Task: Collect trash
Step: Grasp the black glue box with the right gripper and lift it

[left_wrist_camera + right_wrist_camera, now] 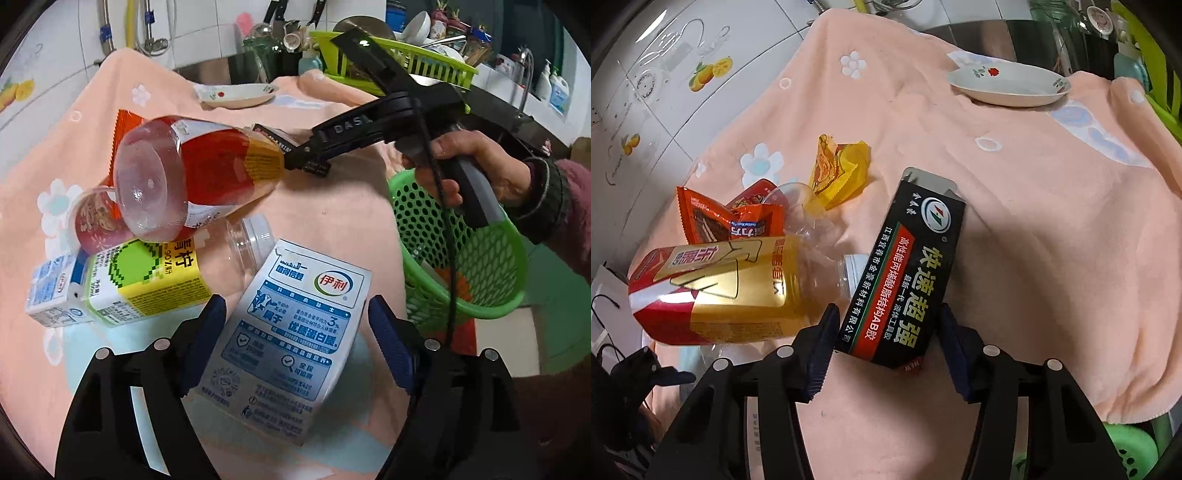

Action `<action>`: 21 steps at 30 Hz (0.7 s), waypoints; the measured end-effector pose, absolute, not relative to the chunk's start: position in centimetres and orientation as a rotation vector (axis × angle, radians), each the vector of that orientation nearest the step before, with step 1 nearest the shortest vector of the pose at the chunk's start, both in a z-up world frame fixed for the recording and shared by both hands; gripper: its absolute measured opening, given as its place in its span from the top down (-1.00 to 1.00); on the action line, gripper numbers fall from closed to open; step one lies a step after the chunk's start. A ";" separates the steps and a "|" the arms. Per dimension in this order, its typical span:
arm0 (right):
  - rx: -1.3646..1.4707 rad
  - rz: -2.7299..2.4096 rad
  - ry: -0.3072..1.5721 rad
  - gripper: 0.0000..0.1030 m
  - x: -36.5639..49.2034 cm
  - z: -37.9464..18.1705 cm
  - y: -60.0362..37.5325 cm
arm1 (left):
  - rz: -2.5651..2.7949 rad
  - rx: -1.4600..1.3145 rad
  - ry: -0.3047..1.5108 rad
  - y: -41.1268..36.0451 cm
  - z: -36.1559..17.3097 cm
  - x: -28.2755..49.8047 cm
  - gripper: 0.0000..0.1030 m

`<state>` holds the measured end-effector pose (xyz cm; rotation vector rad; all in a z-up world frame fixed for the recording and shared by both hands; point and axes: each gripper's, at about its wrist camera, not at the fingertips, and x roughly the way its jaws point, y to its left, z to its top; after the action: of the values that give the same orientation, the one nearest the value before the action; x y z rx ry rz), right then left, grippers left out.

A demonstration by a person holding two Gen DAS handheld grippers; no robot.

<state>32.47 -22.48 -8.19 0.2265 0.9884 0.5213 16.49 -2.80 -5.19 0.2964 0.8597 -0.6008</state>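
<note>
My left gripper (297,317) straddles a blue-and-white milk carton (291,332); its blue pads sit beside the carton's sides with a small gap on the right. My right gripper (886,325) is shut on a black glue box (905,269), also visible in the left wrist view (275,138). A red-and-gold bottle (184,177) lies tilted on other trash, beside the right gripper (713,291). A lime-label bottle (147,280), a small milk carton (51,291), a red cup (92,218) and snack wrappers (838,173) lie on the peach towel (1034,203).
A green mesh basket (480,258) stands at the towel's right edge, under the right hand. A white dish (1008,85) sits at the towel's far side. A sink, a green dish rack (406,62) and bottles are behind. A tiled wall is at left.
</note>
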 end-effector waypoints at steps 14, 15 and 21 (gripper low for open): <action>0.224 0.517 0.932 0.07 26.2 -7.1 -25.4 | -0.553 0.316 0.906 -4.4 -6.2 17.3 -0.54; 0.216 0.516 0.932 0.07 25.6 -7.1 -25.5 | -0.551 0.311 0.909 -4.4 -6.2 17.3 -0.54; 0.163 0.498 0.958 0.00 24.8 -7.9 -25.1 | -0.534 0.308 0.912 -4.8 -6.3 17.2 -0.51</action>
<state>24.78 -25.06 -7.88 0.1635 0.9583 0.4978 17.15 -4.78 -6.29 0.3083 0.9117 -0.5337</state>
